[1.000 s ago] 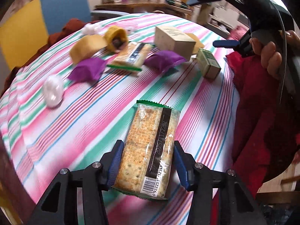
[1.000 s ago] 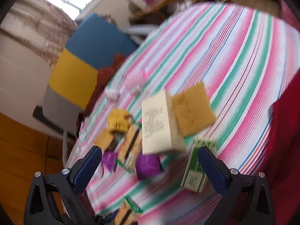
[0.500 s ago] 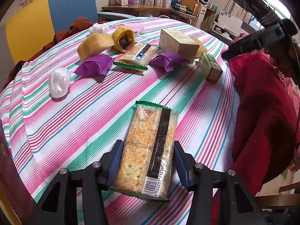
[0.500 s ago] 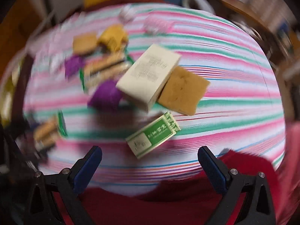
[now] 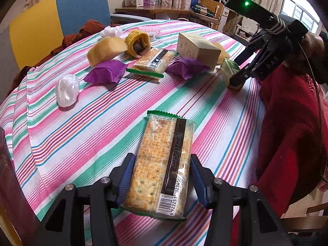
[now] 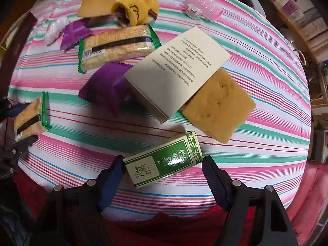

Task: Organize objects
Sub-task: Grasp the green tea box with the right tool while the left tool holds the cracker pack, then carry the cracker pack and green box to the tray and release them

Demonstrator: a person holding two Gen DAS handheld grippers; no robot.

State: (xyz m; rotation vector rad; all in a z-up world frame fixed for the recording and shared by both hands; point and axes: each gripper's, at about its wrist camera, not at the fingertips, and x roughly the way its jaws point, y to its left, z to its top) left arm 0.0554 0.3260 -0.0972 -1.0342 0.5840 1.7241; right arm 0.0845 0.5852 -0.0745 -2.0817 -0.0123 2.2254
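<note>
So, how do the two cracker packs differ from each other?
The near cracker pack lies alone by the table's edge between the left gripper fingers; the far cracker pack lies among the other objects with no gripper at it. The near pack has a clear stretch of cloth around it; the far one sits between two purple pouches. Both share green-edged clear wrapping with a black stripe.

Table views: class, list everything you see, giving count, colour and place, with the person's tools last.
cracker packs: two, tan with green ends; near edge, mid-table
purple pouches: two, either side of the far pack
beige box: one, mid-table
sponges: two, yellow; far side, partly under beige box
green box: one, near edge
knitted pouch: one, yellow, far side
plastic bundles: two, white
pink case: one, far edge
left tool: black, closed on near cracker pack
right tool: open, straddling green box
</note>
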